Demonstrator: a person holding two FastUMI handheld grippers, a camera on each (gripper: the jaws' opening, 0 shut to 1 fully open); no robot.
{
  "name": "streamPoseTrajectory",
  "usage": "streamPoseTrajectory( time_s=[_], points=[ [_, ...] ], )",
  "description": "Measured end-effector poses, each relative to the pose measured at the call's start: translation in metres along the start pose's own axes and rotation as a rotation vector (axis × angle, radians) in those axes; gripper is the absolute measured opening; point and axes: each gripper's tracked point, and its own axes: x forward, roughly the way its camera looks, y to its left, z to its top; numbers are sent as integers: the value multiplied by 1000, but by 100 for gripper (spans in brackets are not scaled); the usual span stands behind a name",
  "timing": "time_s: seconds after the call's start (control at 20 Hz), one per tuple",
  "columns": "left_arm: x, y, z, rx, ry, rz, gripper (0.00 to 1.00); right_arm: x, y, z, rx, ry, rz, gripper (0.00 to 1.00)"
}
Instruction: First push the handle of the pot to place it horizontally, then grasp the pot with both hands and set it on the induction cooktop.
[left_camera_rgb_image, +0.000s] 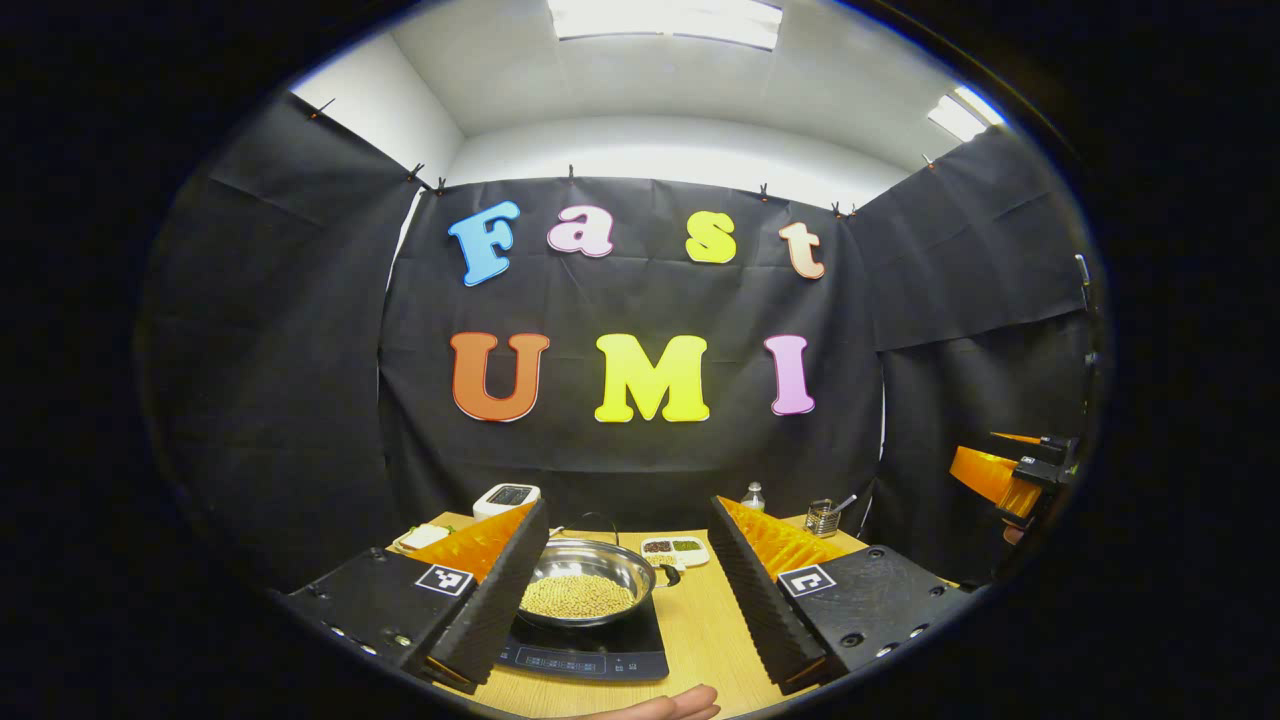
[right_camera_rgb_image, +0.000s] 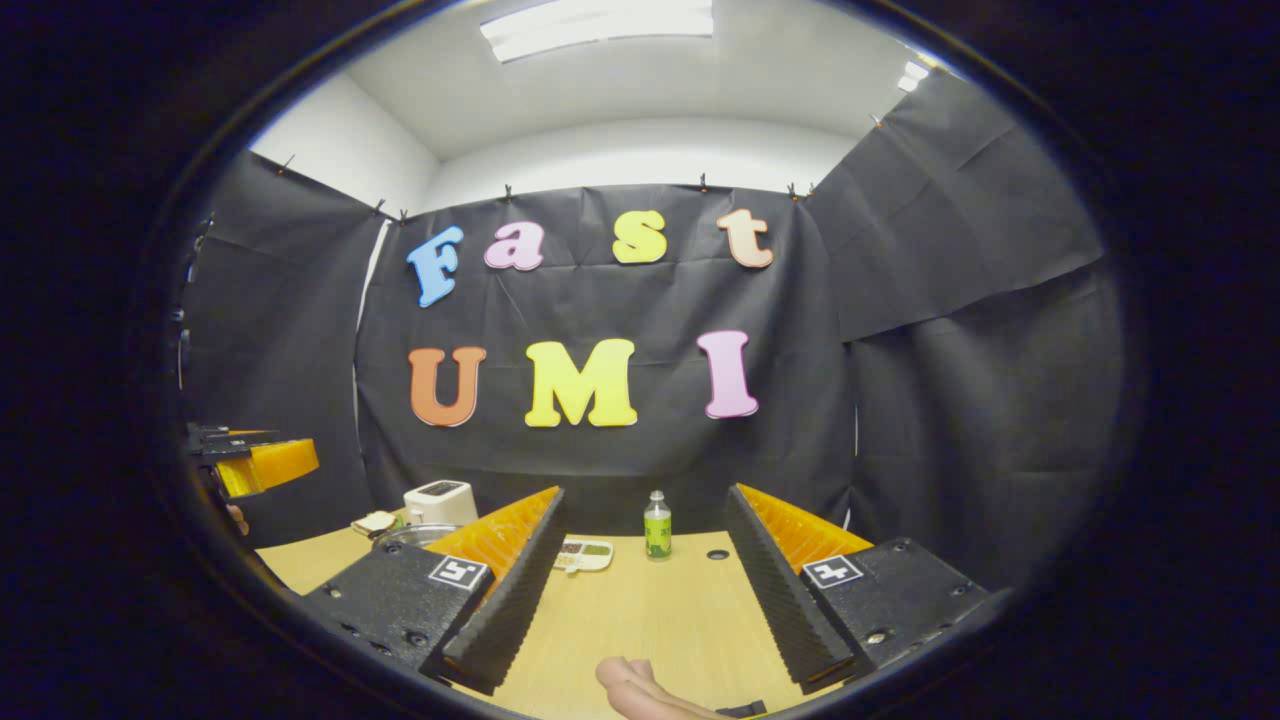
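While pot (left_camera_rgb_image: 585, 578) sits on cooktop (left_camera_rgb_image: 590, 652), left gripper (left_camera_rgb_image: 628, 590) and right gripper (right_camera_rgb_image: 642, 600) gape wide, holding nothing.

i count one pot (left_camera_rgb_image: 580, 578) of beans on one induction cooktop (left_camera_rgb_image: 590, 652), on one wooden table (left_camera_rgb_image: 700, 630). behind them: one white toaster (left_camera_rgb_image: 505, 497), one small bottle (right_camera_rgb_image: 657, 526), one divided dish (left_camera_rgb_image: 674, 549) of seasonings, one wire holder (left_camera_rgb_image: 822, 518) with a utensil, and one plate (left_camera_rgb_image: 420, 538) at the far left. two grippers in all: the left gripper (left_camera_rgb_image: 625, 590) and the right gripper (right_camera_rgb_image: 640, 590), each with two fingers spread apart. ceiling lights number two (left_camera_rgb_image: 665, 18).
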Motion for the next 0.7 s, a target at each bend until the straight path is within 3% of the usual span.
streamPoseTrajectory(
  time_s=[0.35, 0.55, 0.7],
  points=[
    [-14, 0, -17, 22, 6, 34, 95, -8, 0, -14, -8, 6, 8, 96],
    [-13, -11, -30, -7, 37, -9, 95, -4, 0, -25, -7, 26, 13, 96],
    [-9, -5, -38, -2, 54, 5, 95, 1, 3, -33, -14, 36, 28, 96]
  ],
)
